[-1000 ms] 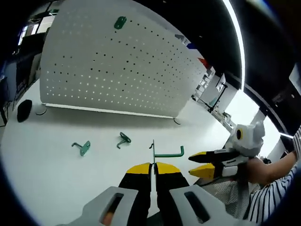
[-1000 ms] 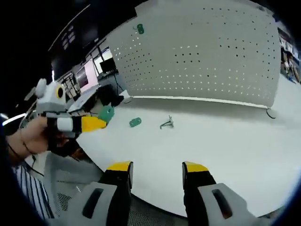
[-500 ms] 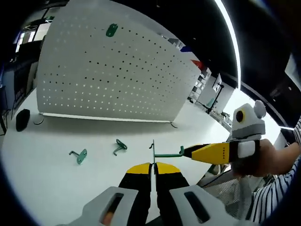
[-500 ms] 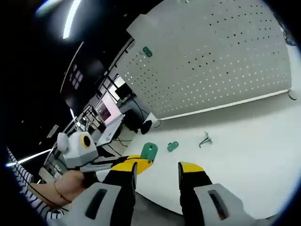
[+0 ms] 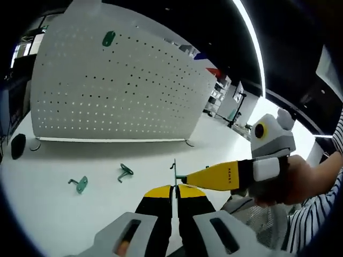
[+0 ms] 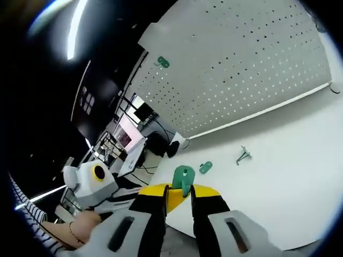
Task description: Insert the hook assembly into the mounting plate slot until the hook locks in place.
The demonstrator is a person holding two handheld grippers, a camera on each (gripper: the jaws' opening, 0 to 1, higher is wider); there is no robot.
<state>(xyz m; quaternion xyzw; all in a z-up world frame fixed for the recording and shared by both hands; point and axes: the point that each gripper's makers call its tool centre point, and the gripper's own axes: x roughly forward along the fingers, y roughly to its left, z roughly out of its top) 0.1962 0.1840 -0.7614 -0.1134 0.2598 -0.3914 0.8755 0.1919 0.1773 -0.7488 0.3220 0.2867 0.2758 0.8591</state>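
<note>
The left gripper [image 5: 173,191] has its jaws pinched on the plate edge of the green hook [image 5: 176,174], and the right gripper [image 6: 178,194] has closed its jaws on that same hook's green plate, so this looks like a handover. Next, one gripper should release, and the other carry the hook up to the pegboard [image 5: 112,96] beyond. Two spare hooks [image 5: 103,178] lie on the tabletop [image 5: 64,214] ahead-left; both hands are held level above it.

1. A white table [image 5: 80,160] carries a white pegboard [image 5: 118,91] standing upright at 12 o'clock.
2. Two green hooks [image 5: 79,183] [image 5: 125,172] lie near each other at 9 o'clock.
3. A black object [image 5: 17,145] rests at the pegboard's left foot.
</note>
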